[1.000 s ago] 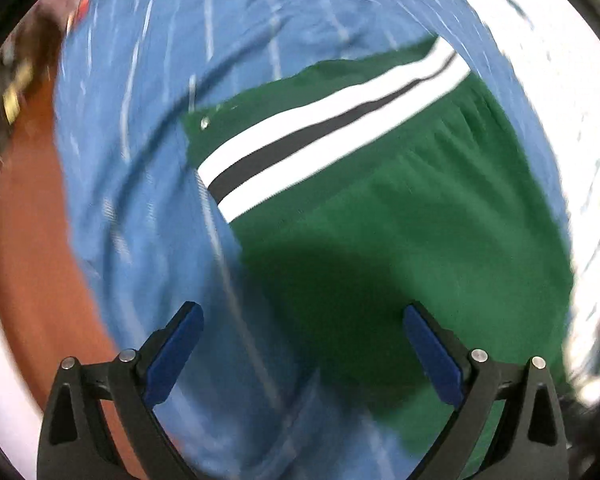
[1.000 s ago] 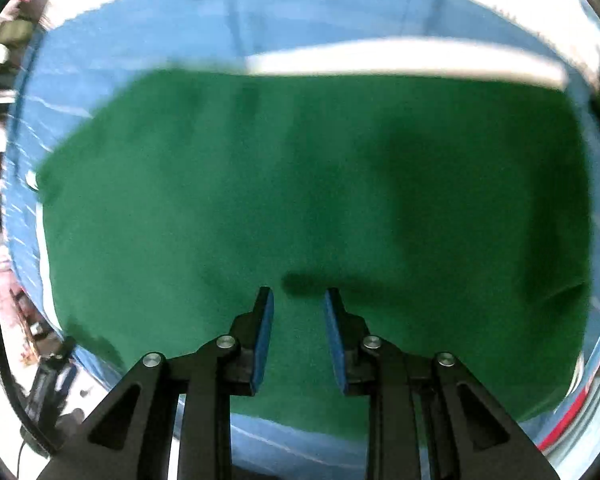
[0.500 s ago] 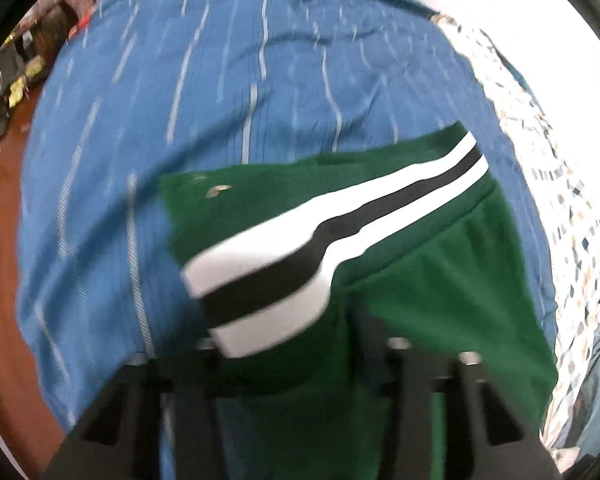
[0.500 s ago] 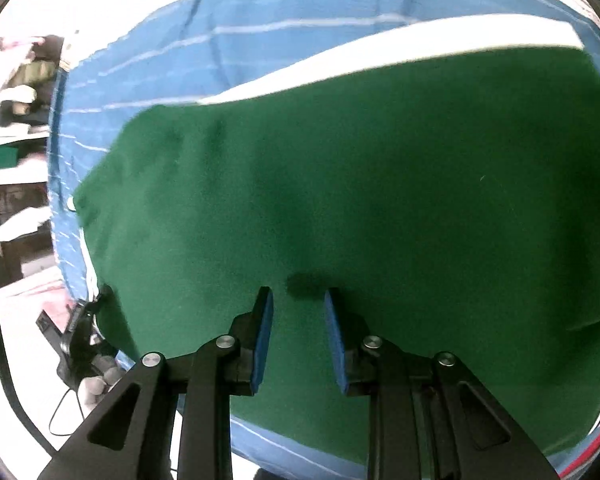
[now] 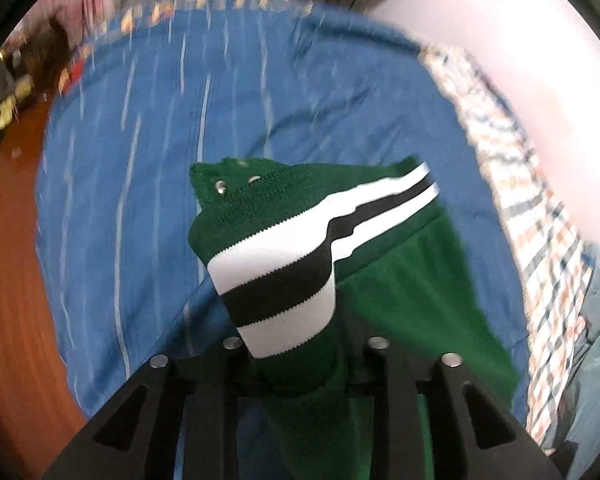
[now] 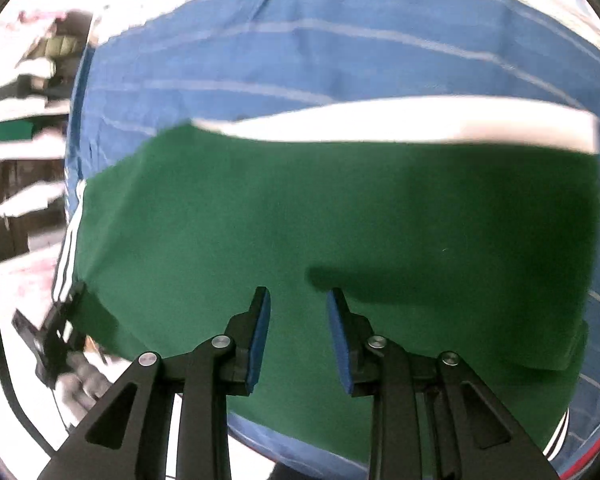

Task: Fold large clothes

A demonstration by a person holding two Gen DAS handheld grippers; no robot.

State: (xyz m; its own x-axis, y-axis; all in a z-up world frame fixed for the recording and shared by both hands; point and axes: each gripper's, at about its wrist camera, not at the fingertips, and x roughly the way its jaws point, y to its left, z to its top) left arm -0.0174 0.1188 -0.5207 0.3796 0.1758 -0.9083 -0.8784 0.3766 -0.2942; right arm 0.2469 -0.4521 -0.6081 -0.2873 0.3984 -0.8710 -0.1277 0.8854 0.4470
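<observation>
A green garment with a white-and-black striped waistband lies on a blue striped sheet. My left gripper is shut on the waistband's end. The band is raised off the sheet and drapes over the fingers, hiding the pads. In the right wrist view the green garment spreads flat, with a white band along its far edge. Just above the cloth, my right gripper is open with a narrow gap, and nothing lies between its blue pads.
A checkered cloth and a grey-blue fabric lie along the sheet's right side under a pale wall. Brown floor runs on the left. A black tool in a hand sits at the garment's left corner, and cluttered shelves stand beyond.
My left gripper went from wide open over the cloth to shut on the waistband and lifted it. My right gripper drifted over the green cloth, its gap slightly wider.
</observation>
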